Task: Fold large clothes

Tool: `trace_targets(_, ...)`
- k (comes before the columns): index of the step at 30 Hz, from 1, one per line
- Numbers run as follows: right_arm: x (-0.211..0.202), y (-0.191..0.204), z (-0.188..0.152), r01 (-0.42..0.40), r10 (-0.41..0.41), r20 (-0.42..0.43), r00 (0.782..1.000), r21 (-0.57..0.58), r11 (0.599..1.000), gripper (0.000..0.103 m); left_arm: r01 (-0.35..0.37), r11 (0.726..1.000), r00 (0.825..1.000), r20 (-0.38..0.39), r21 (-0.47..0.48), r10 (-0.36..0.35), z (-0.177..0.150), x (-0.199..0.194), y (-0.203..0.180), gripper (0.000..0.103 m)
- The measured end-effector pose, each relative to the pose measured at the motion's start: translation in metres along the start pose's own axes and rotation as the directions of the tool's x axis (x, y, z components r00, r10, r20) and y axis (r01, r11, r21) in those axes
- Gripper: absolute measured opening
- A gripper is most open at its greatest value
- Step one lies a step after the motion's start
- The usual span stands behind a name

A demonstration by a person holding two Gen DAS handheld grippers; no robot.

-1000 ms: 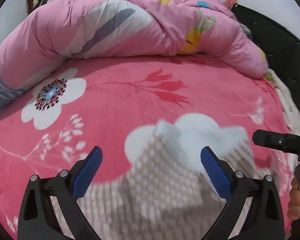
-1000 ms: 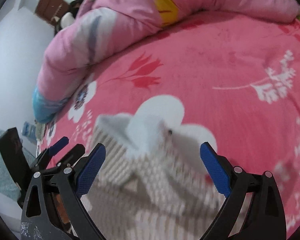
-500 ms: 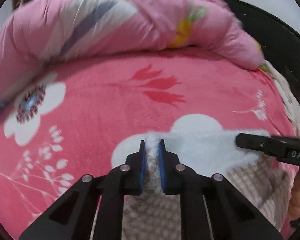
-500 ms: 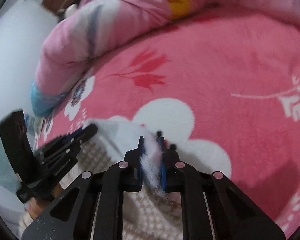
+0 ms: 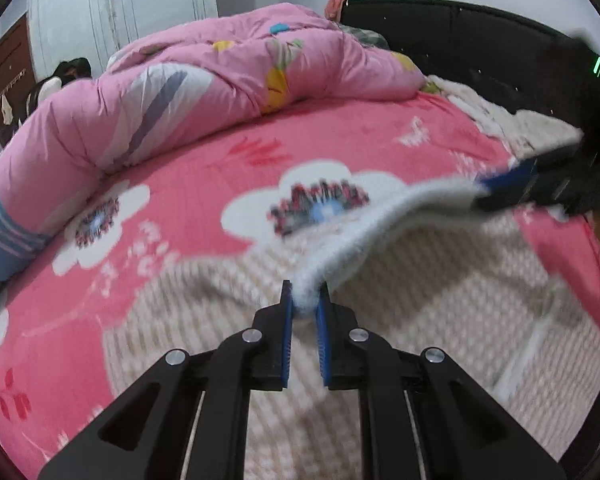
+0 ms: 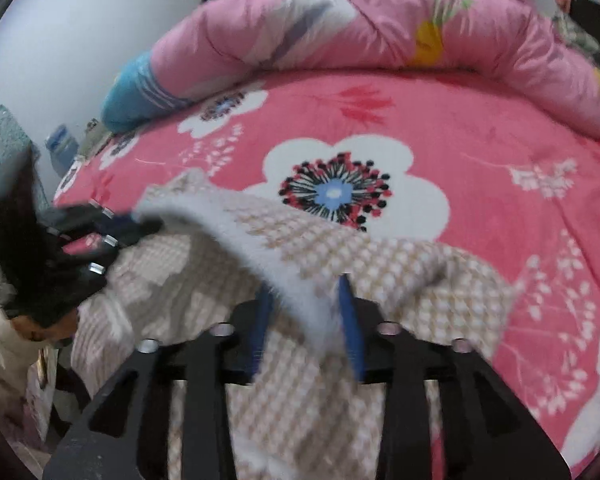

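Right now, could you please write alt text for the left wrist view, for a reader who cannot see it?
The left gripper is shut on the white fleecy edge of a beige checked knit garment, lifted over a pink flowered bed cover. The right gripper, at the right, has the same edge between its blue pads. A rolled pink quilt lies behind.

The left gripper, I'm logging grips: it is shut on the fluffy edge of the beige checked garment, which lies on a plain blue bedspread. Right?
Not quite. The left gripper is shut on the fluffy edge of the beige checked garment, but the bedspread is pink with large white flowers, not plain blue. The left wrist view shows this.
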State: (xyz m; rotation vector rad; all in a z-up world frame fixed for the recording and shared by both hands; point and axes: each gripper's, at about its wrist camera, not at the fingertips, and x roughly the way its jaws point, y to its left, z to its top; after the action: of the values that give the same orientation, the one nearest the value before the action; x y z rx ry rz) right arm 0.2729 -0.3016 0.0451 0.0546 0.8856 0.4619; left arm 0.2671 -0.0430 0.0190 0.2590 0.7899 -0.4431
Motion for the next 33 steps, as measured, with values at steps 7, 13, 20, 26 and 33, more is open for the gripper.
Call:
trace_targets(7, 0.010, 0.018, 0.044, -0.142, 0.135, 0.066, 0.989, 0.107, 0.984, 0.050, 0.093, 0.985, 0.996, 0.027, -0.142, -0.090, -0.023, 0.001, 0.016, 0.017)
trace_targets(13, 0.112, 0.023, 0.015, -0.134, 0.162, -0.126, 0.979, 0.207, 0.969, 0.049, 0.107, 0.960, 0.994, 0.064, -0.260, -0.094, -0.053, -0.036, 0.049, 0.021)
trace_targets(20, 0.107, 0.048, -0.012, -0.039, 0.051, -0.146, 0.988, 0.084, 0.996, 0.049, 0.136, 0.925, 0.988, 0.119, -0.354, -0.099, -0.033, -0.041, 0.086, 0.021)
trace_targets(26, 0.107, 0.055, -0.009, 0.009, -0.001, -0.169, 0.986, 0.050, 0.999, 0.049, 0.287, 0.854, 0.955, 0.057, -0.435, -0.292, 0.025, 0.040, 0.063, 0.024)
trace_targets(33, 0.049, 0.012, 0.015, 0.127, -0.125, -0.031, 0.992, 0.079, 0.989, 0.049, 0.228, 0.902, 0.964, -0.048, -0.367, -0.263, -0.002, 0.077, 0.049, 0.024)
